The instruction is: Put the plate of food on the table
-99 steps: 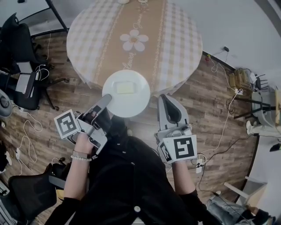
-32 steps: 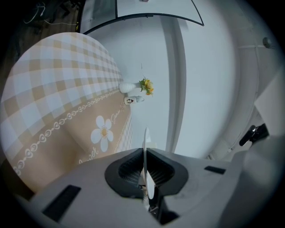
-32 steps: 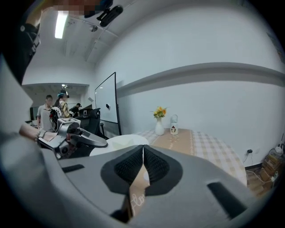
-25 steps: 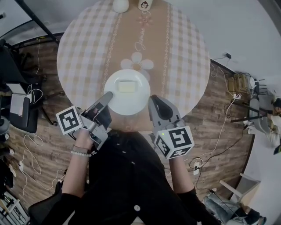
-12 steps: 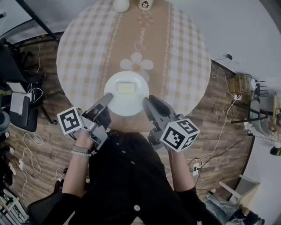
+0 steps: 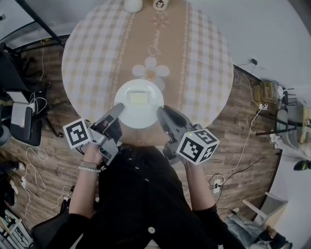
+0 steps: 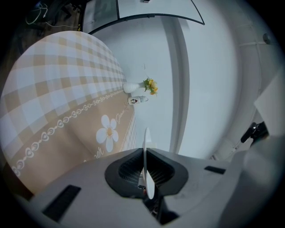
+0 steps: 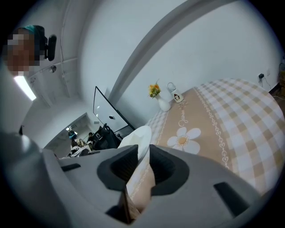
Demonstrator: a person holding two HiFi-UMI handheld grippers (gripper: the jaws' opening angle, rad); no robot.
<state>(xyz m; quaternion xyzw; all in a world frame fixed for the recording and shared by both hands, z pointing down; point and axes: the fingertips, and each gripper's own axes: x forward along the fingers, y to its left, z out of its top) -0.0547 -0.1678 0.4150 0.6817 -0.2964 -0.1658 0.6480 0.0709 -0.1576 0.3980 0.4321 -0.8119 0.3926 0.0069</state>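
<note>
Between left tongs (image 6: 118,107) and right tongs (image 6: 161,112) sits plate (image 6: 141,116).

Round table (image 6: 92,53), beige-and-white checked cloth (image 6: 209,58) over the whole top. Tan runner (image 6: 167,44) down the middle of the cloth, printed with white daisies (image 6: 150,72), script lettering and looped borders. Far edge, on the runner: white vase (image 6: 132,5) with yellow flowers (image 7: 150,85), small white mug (image 6: 159,4) just beside it, apart. Near end of the runner: white plate (image 6: 139,114) with a pale yellow slab of food (image 6: 139,97); can't tell if the plate rests on the cloth. Table stands on a wood plank floor (image 6: 243,141). White cables (image 6: 29,160) on the floor at left, dark office chair (image 6: 12,63) near the table's left side.
</note>
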